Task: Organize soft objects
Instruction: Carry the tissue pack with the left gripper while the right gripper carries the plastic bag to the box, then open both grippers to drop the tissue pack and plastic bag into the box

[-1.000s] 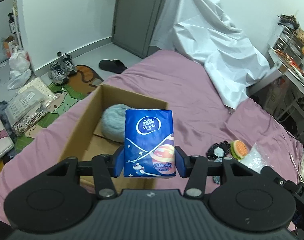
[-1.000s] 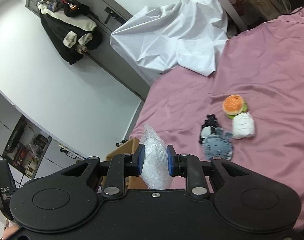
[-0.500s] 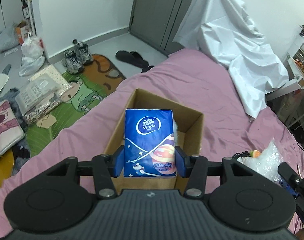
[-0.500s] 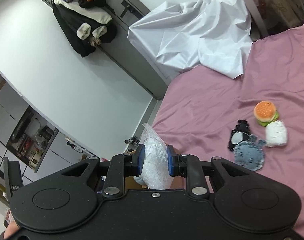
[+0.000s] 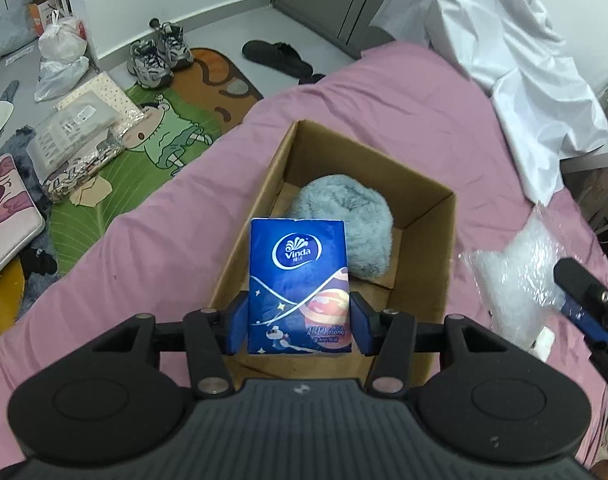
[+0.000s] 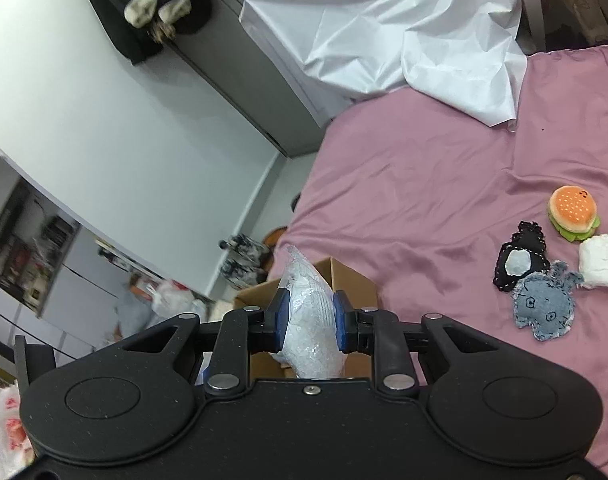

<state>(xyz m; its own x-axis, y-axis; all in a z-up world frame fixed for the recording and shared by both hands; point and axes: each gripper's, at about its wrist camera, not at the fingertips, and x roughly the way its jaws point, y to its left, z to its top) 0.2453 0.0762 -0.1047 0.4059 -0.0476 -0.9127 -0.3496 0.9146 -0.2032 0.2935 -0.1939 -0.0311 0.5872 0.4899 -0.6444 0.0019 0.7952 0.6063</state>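
My left gripper (image 5: 299, 322) is shut on a blue Vinda tissue pack (image 5: 298, 286), held upright over the near end of an open cardboard box (image 5: 440, 240) on the pink bed. A grey fluffy plush (image 5: 346, 226) lies inside the box. My right gripper (image 6: 310, 320) is shut on a clear bubble-wrap bag (image 6: 310, 320), with the box's corner (image 6: 348, 282) just beyond it. The bag (image 5: 516, 276) and the right gripper's blue pad show at the right of the left wrist view.
On the pink sheet (image 6: 404, 184) lie a burger plush (image 6: 572, 213), a black patch toy (image 6: 520, 260), a grey denim toy (image 6: 544, 308) and a white soft piece (image 6: 599, 261). A white sheet (image 6: 384, 28) is heaped at the bed's far end. Shoes (image 5: 159, 54) and bags clutter the floor.
The left gripper has moved over the box and tilted downward, so the grey plush inside shows. The right gripper has swung toward the box with its bag; the small toys now sit further right.
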